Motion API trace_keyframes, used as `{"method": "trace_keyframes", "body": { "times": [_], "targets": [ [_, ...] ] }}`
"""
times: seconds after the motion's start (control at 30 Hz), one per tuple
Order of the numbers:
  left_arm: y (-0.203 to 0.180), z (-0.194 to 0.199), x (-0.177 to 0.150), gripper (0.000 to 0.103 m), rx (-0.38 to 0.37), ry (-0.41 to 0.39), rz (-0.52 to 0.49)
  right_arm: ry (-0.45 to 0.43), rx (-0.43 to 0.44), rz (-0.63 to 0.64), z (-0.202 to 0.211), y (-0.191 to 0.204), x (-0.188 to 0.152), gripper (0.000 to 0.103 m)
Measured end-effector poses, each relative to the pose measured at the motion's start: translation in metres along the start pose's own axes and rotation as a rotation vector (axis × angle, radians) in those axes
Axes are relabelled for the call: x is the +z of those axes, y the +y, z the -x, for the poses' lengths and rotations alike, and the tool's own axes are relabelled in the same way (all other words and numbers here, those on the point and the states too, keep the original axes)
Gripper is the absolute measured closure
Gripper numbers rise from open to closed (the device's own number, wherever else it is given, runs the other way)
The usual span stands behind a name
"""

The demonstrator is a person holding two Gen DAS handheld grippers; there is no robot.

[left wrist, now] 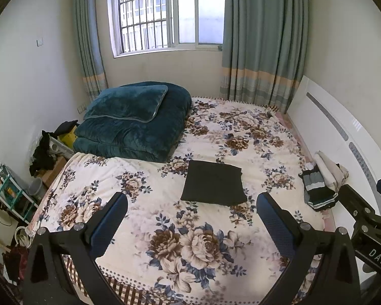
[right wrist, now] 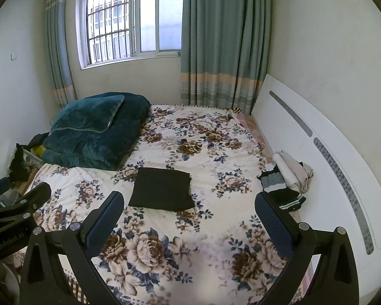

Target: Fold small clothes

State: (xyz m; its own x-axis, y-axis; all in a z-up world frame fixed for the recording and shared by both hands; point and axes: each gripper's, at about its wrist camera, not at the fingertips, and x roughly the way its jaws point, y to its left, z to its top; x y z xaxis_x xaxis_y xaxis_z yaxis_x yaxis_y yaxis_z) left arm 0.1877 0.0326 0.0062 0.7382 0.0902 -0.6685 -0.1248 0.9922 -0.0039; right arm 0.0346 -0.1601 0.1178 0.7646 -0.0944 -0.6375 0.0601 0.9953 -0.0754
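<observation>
Black garment lies folded flat mid-bed, apparently set clear as done. Unfolded pile heaped against the headboard, within right reach. Left claw and right claw both spread, empty, hovering above the floral bedspread, likely between items

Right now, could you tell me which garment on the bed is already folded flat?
The black garment mid-bed, a neat flat rectangle; the striped and beige ones lie heaped by the headboard.
</observation>
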Motion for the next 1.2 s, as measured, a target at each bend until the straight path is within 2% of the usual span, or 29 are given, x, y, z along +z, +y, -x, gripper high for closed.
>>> {"method": "trace_keyframes", "body": {
  "times": [1.2],
  "targets": [
    [0.005, 0.011, -0.002, 0.0, 0.007, -0.003, 0.0, 0.006, 0.009, 0.0, 0.009, 0.009, -0.012, 0.0]
  ]
}}
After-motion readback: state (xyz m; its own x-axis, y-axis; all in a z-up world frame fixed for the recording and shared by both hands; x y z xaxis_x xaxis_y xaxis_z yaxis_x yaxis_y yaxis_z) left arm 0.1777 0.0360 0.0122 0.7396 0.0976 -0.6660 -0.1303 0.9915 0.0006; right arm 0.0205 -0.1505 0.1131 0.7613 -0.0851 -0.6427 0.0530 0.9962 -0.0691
